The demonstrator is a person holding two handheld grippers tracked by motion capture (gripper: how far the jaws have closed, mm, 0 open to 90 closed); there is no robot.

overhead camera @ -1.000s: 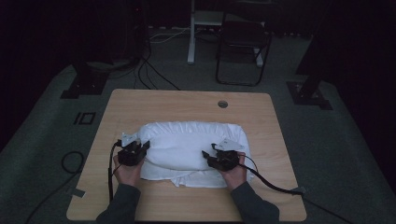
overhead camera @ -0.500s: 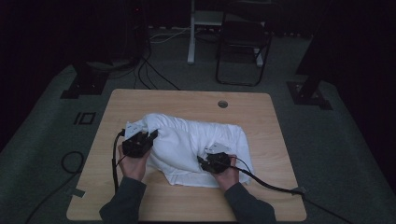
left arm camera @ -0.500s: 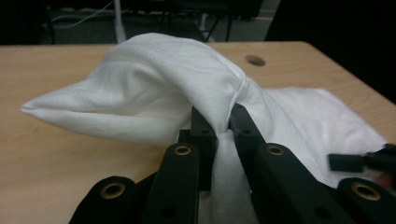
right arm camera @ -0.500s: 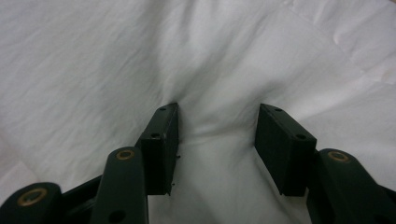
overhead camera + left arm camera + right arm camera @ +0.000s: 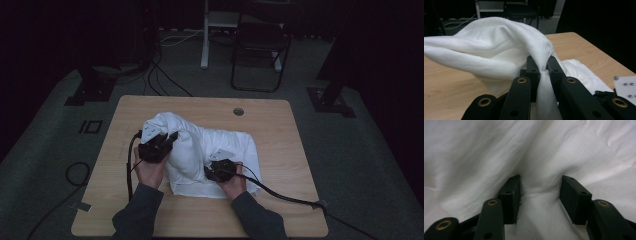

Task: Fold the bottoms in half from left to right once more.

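With the left tongs [image 5: 543,68] clamped on a raised corner of the white blanket [image 5: 210,145] and the right tongs [image 5: 540,195] apart, pressing its middle against the surface [image 5: 280,125], folding looks barely begun.

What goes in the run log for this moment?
left gripper: shut on white cloth, lifted | right gripper: jaws apart, pressed into cloth | table

Cloth [image 5: 549,150] cut off by every edge; table beneath hidden.
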